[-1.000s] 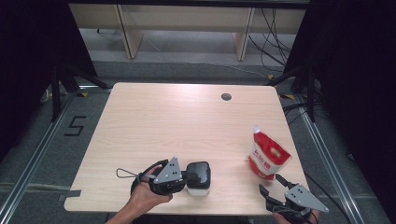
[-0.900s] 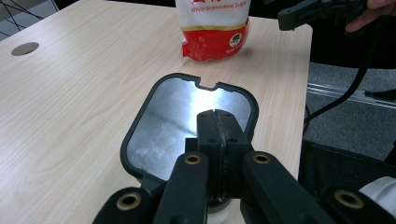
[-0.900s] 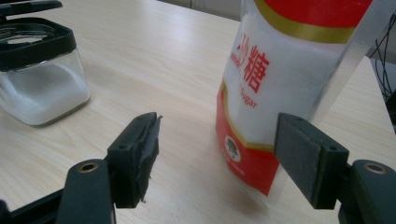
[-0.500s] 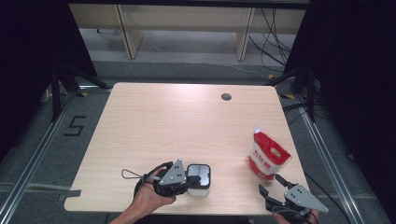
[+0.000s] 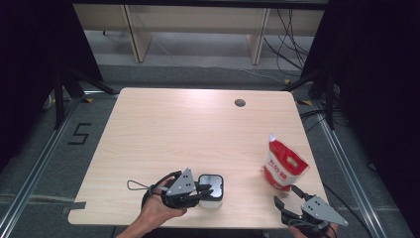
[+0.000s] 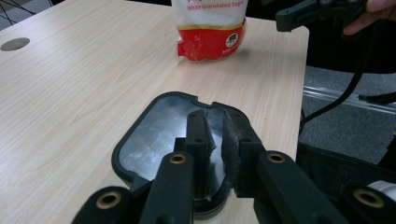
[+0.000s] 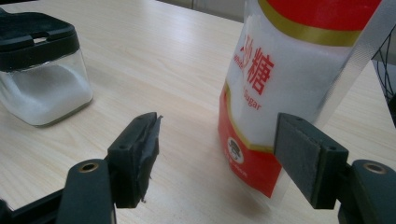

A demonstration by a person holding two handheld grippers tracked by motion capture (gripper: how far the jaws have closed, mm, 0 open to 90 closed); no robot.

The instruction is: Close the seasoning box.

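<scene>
A clear square jar (image 5: 213, 194) with a black open-topped lid (image 6: 135, 140) and white grains inside stands near the table's front edge. My left gripper (image 5: 204, 191) reaches over its near rim, one jaw inside the opening and one outside (image 6: 214, 128). Its jaws have just been opening and stand slightly apart around the rim. A red-and-white bag of granulated sugar (image 5: 285, 166) (image 6: 210, 28) stands upright at the right. My right gripper (image 5: 286, 195) is open just in front of the bag (image 7: 289, 70), with the jar (image 7: 42, 79) off to its left; nothing sits between its fingertips (image 7: 217, 135).
The light wooden table (image 5: 173, 134) has a round cable hole (image 5: 240, 103) near its far edge. Dark floor rails run along both sides, and shelving stands beyond the far edge. My right gripper (image 6: 308, 14) also appears past the bag in the left gripper view.
The jar went from tilted, with its dark top showing, to upright on the table. My left hand shifted slightly toward the front edge. The right gripper and the bag stayed put.
</scene>
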